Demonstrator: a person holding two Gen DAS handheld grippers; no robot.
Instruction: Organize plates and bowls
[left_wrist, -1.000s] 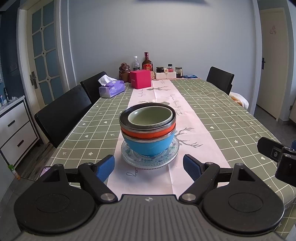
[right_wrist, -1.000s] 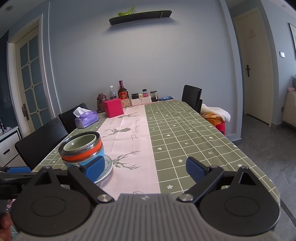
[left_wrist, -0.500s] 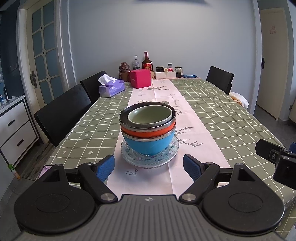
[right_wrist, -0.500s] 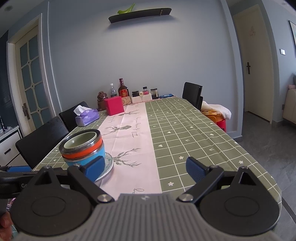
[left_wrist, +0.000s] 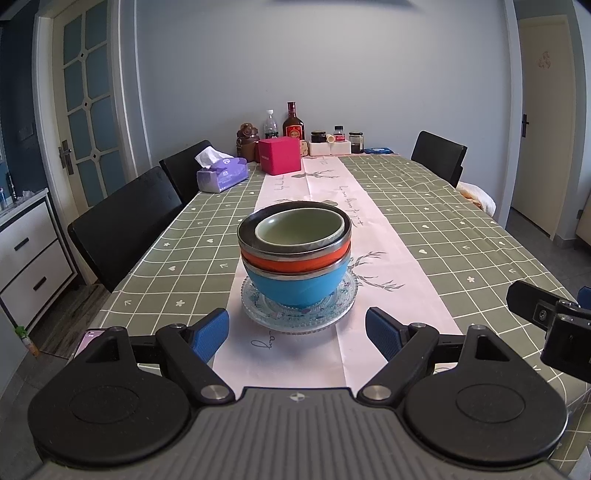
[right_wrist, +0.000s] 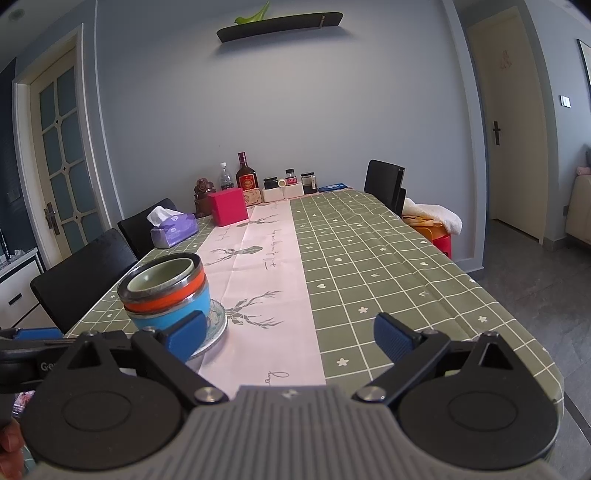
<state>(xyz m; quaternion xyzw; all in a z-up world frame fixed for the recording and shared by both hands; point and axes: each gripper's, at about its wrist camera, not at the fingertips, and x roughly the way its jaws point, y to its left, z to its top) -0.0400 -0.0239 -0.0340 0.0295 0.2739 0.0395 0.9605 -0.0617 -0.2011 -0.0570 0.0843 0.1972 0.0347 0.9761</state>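
Three bowls sit nested straight ahead of your left gripper (left_wrist: 297, 328): a blue bowl (left_wrist: 297, 286) at the bottom, an orange bowl (left_wrist: 295, 260) in it, and a dark-rimmed bowl (left_wrist: 293, 236) on top holding a small green bowl (left_wrist: 300, 229). The whole stack rests on a clear glass plate (left_wrist: 299, 314) on the pink runner (left_wrist: 373, 236), just beyond your left fingertips and centred between them. Your left jaws stand wide apart and hold nothing.

Almost nothing has changed over the last second. The stack looks the same in your left view, at the same spot between the pads, so that gripper has stayed put. The only shift is on the right: your right gripper (right_wrist: 290, 334) has tipped slightly, so the table (right_wrist: 406, 280) sits a little lower in its view, and its body at the far right of the left view has drifted a touch inward. Its jaws are also fully spread and empty, with the stack off to its left, partly behind its left pad (right_wrist: 186, 334).

Read that as a finished arrangement, in my judgement: the bowls are gathered, the plate is under them, and nothing else of the kind shows on the cloth. Both hands hang back of the stack without contact. If more is wanted, the stack is top-heavy on slick glass, so move it by the plate's rim, slowly. Otherwise keep clear and leave it upright.
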